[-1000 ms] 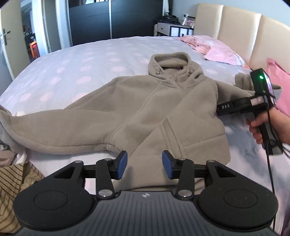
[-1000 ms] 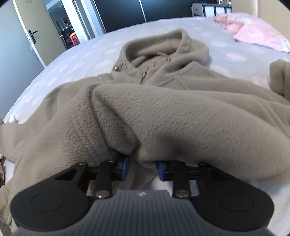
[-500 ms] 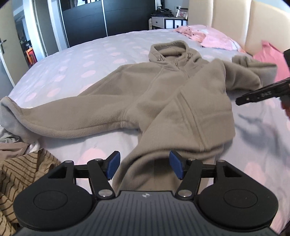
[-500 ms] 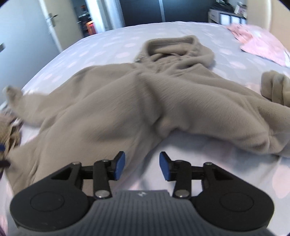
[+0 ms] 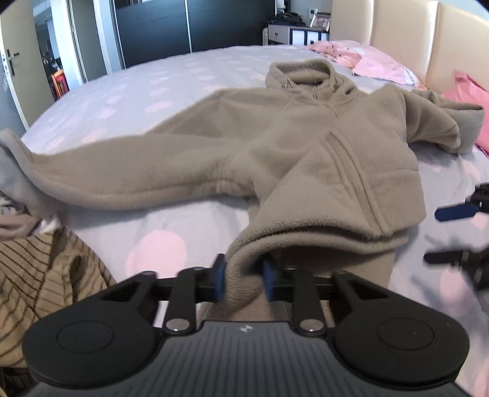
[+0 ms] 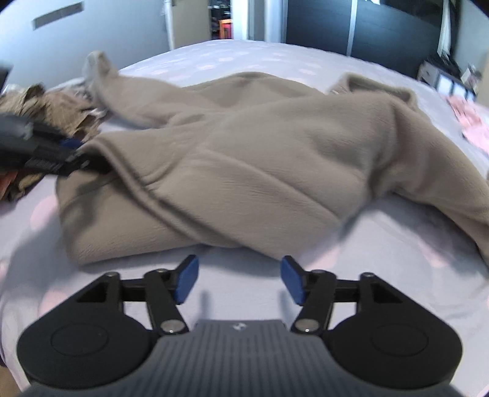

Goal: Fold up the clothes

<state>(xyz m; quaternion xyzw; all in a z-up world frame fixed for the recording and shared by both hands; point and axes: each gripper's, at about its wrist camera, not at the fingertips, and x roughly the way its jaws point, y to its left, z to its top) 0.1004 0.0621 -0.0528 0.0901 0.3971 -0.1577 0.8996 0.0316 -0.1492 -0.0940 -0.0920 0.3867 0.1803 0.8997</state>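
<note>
Bed point(image 5: 189, 79) filling both views, lilac cover with pale pink spots, cream padded headboard point(image 5: 406, 39) toward 1 o'clock in the left wrist view. No boxes, baskets or other containers seen on the bed, only loose cloth.

Grey-beige fleece hoodie point(image 5: 321, 143) spread front-up across the middle of the bed, zip closed. Long axis from hem at 6 o'clock to hood point(image 5: 301, 71) at 12 o'clock in the left wrist view, hood pointing toward the dark wardrobe doors point(image 5: 183, 27). One sleeve point(image 5: 128, 171) stretched out flat toward 9 o'clock, cuff at the bed's edge. Other sleeve bunched at 2 o'clock, beside a pink cushion point(image 5: 470, 103). Near side of the body folded over onto itself, hem edge doubled.

Striped brown garment point(image 5: 45, 268) crumpled at 8 o'clock, just beside the outstretched cuff. Pink clothing point(image 5: 369, 58) heaped at 1 o'clock near the headboard.

Left gripper point(image 5: 243, 281) at 6 o'clock, just closed, clenched on the hoodie's hem corner, fleece pinched between both blue pads. Same grip visible at 9 o'clock in the right wrist view, hem lifted slightly off the cover there.

Right gripper point(image 6: 238, 281) released, just widened, jaws well apart with nothing between them, hovering over bare bedcover just short of the folded edge of the hoodie point(image 6: 244, 171). Blurred blue fingers of it at 3 o'clock in the left wrist view.
</note>
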